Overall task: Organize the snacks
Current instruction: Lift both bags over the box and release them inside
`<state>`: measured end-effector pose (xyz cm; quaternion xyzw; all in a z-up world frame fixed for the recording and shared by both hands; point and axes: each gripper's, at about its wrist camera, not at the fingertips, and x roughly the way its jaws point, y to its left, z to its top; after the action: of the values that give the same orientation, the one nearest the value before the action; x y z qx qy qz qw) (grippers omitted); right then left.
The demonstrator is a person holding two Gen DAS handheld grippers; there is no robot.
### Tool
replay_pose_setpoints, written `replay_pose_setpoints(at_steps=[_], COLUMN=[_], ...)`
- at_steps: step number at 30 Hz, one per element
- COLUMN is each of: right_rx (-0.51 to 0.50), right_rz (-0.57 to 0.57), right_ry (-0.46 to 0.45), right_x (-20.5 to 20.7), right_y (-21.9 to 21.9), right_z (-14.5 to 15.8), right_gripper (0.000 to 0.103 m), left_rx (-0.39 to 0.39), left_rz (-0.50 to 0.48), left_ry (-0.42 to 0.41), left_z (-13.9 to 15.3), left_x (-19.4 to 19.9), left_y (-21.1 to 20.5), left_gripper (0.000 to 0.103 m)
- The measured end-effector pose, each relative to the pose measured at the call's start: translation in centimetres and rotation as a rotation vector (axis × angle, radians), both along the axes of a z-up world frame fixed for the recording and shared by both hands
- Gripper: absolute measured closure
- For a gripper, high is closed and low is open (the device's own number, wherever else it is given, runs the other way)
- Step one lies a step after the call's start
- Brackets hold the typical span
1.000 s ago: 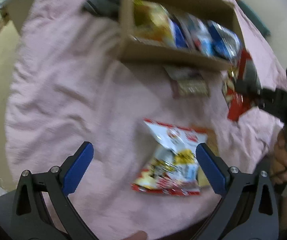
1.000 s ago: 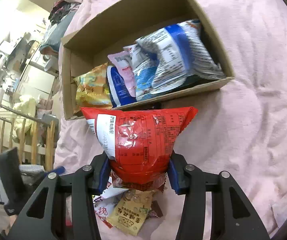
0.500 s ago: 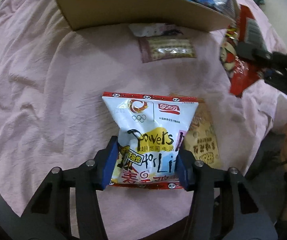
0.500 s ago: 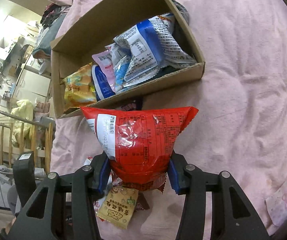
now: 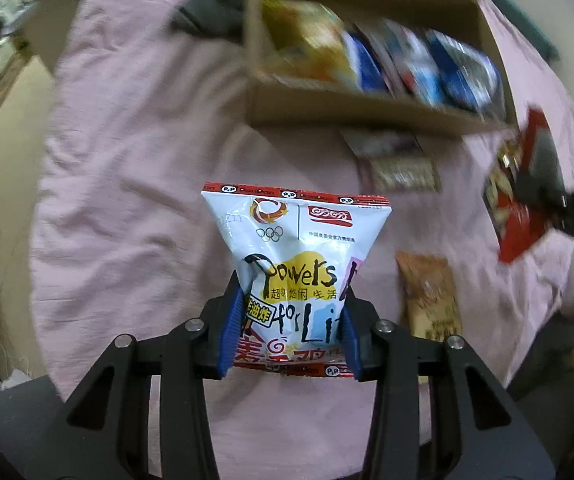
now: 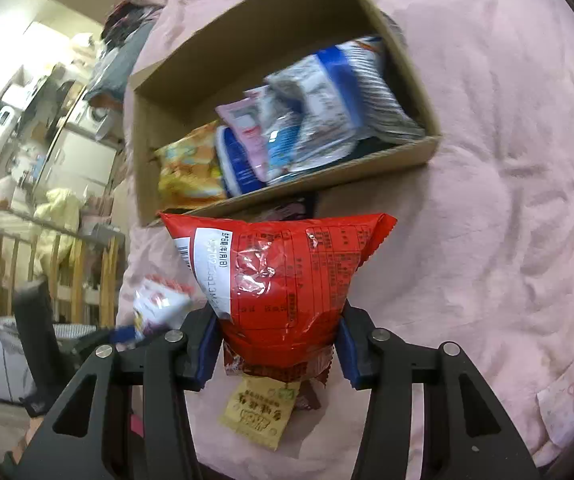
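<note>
Two tools each hold a snack bag over a pink bedsheet point(image 5: 127, 184). In the left wrist view, the left tool point(image 5: 290, 326) has just been closing its jaws, and its blue pads now press on the lower half of a white snack bag point(image 5: 295, 248) with a red top seam, yellow patch and dark lettering. That bag stands upright between the fingers at the lower centre of the frame, its upper part flaring wide above the pads.

In the right wrist view, the right tool point(image 6: 275, 340) is clamped on a red snack bag point(image 6: 283, 280), gripped at its narrowed lower part with the broad top spreading above the fingers at the frame's centre. The printed back of the bag faces the camera.

A cardboard box point(image 6: 367, 168) sits on the sheet above the red bag, in the upper middle of the right view, open at the top and holding a yellow-orange packet point(image 6: 187, 168) at its left end and blue and white packets point(image 6: 335, 108) to the right. In the left view the box appears blurred at the upper right.

Loose on the sheet lie a small yellow packet point(image 6: 259, 412), just under the red bag in the right view, and a flat brownish packet point(image 5: 403, 172) below the box in the left view.
</note>
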<state>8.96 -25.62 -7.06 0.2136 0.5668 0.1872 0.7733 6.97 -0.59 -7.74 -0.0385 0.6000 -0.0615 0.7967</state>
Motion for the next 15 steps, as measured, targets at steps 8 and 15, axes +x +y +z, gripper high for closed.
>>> replay_pose_setpoints(at_steps=[8,15], right_rx=[0.021,0.035], right_rz=[0.055,0.012], right_ry=[-0.136,-0.248], right_x=[-0.8,0.0], right_y=[1.3,0.3], right_z=[4.2,7.2], right_gripper=[0.052,0.052], left_rx=[-0.019,0.013], left_rz=[0.171,0.160], left_ry=[-0.197,-0.285], left_z=[5.5,9.2], left_x=[0.6,2.8], left_y=[2.1,1.2], left_gripper=[0.065,0.065])
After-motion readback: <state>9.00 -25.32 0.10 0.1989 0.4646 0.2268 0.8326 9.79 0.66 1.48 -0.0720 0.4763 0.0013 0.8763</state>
